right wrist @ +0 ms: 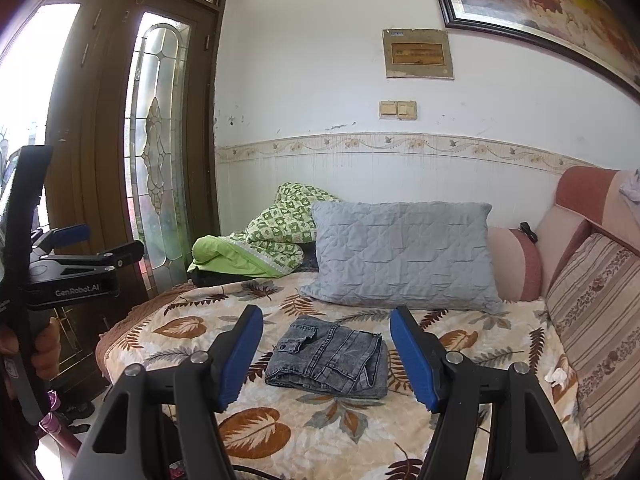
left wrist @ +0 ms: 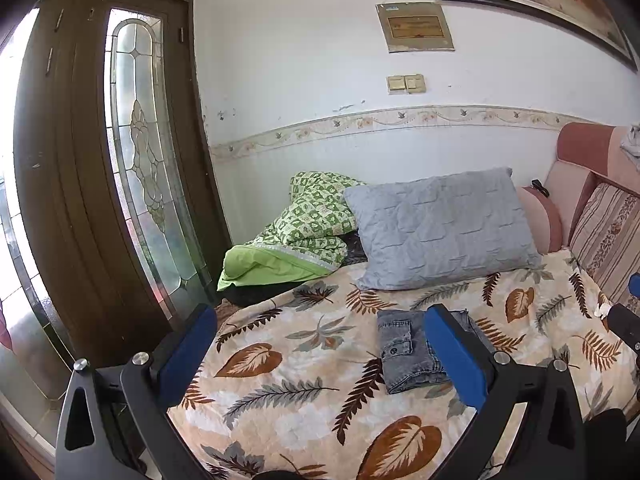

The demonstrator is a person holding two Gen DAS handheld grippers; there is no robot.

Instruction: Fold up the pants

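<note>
Right wrist view is showing the bed [right wrist: 500,344] carrying the pants [right wrist: 328,360], lying folded into a compact bundle near the pillow [right wrist: 400,256], suggesting folding is done; both the right claw [right wrist: 326,354] and left claw [left wrist: 320,356] are hanging apart, gripping nothing.

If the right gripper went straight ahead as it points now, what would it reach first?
Probably the folded jeans on the bedspread, lying between the open right gripper fingers; if it passes above them, the grey pillow.

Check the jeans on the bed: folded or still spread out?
Folded. The grey jeans lie as a compact stacked rectangle on the leaf-print bedspread, layers visible at the near edge; both grippers are open, clear of them.
</note>
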